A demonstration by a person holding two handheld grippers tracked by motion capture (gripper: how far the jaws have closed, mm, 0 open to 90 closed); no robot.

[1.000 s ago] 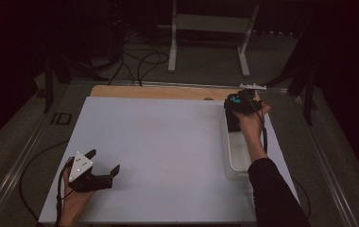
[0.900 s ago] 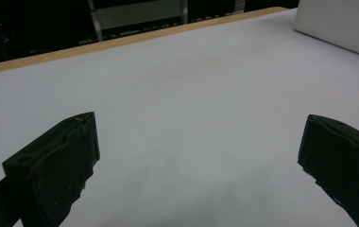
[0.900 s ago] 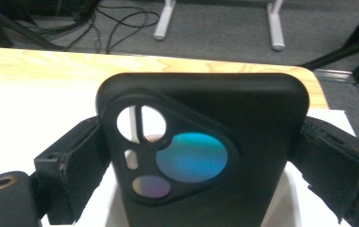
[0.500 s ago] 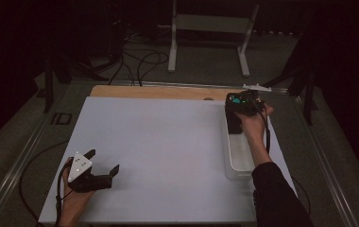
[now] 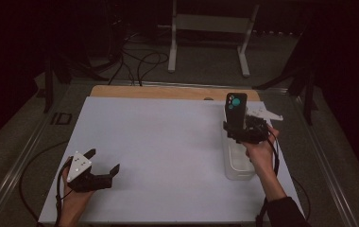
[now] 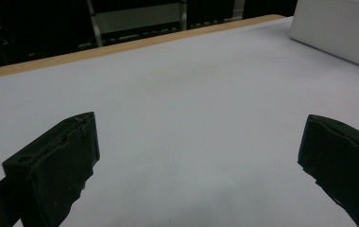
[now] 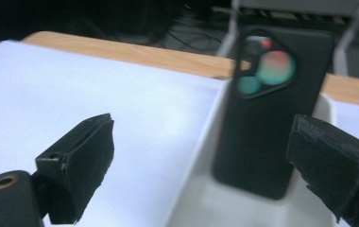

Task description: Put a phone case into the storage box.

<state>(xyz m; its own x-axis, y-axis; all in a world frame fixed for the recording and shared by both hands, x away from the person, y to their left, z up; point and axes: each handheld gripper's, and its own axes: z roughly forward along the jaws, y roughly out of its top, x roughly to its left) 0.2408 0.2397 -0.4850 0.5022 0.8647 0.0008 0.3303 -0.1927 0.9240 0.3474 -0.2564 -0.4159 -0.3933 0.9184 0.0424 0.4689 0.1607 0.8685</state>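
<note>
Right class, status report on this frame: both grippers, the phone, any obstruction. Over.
Left gripper open, idle on table. Right gripper open, jaws either side of phone, standing in white tray. Nothing in the way.

Worktop (image 5: 168, 142) covered by white sheet; bare wooden strip (image 5: 168, 92) left exposed along far edge. Room kept dark, light thrown mainly on worktop. Grey floor (image 5: 206, 61) seen beyond worktop. White metal stand (image 5: 210, 28) placed on floor behind far edge of worktop. Black cables (image 5: 140, 61) laid on floor left of stand. Metal rails (image 5: 21, 156) fitted along worktop's left and right sides.
</note>
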